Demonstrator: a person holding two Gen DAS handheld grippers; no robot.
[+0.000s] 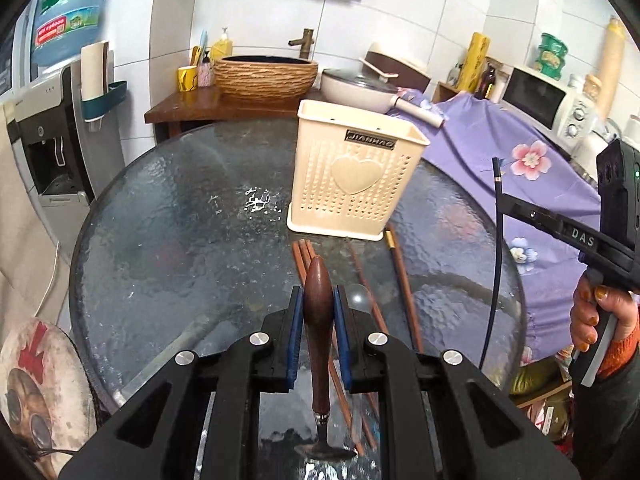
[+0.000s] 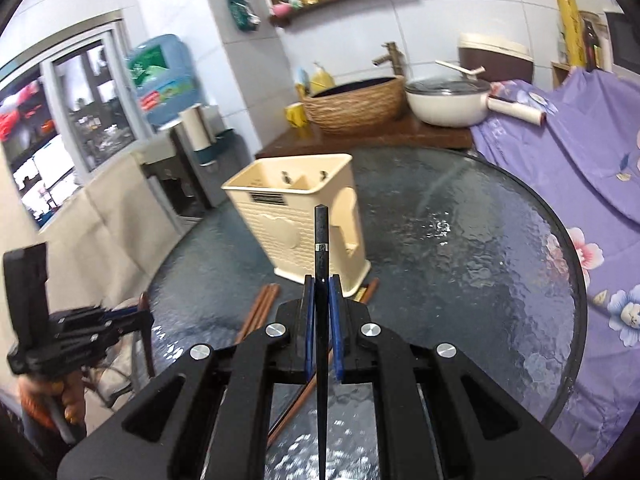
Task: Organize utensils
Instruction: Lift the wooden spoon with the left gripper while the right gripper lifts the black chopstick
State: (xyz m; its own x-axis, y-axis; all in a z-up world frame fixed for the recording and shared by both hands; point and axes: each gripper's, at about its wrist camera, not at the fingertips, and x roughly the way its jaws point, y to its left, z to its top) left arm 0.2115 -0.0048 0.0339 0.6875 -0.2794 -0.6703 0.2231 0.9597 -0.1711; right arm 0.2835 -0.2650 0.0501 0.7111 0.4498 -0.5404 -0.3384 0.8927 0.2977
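Note:
A cream perforated utensil holder (image 1: 356, 176) with a heart stands upright on the round glass table (image 1: 168, 216); it also shows in the right wrist view (image 2: 296, 216). My left gripper (image 1: 318, 300) is shut on a utensil with a dark wooden handle (image 1: 318, 304), its metal end pointing back toward the camera. My right gripper (image 2: 321, 292) is shut on a black chopstick (image 2: 321, 240), held upright just in front of the holder. The right gripper also shows at the right of the left wrist view (image 1: 500, 196). Several brown chopsticks (image 1: 400, 272) lie on the table in front of the holder.
A purple flowered cloth (image 1: 520, 152) covers the counter to the right, with a microwave (image 1: 548, 100). Behind the table are a wooden bench with a woven basin (image 1: 266, 76) and a white pan (image 1: 360, 88). A water dispenser (image 1: 52, 128) stands at the left.

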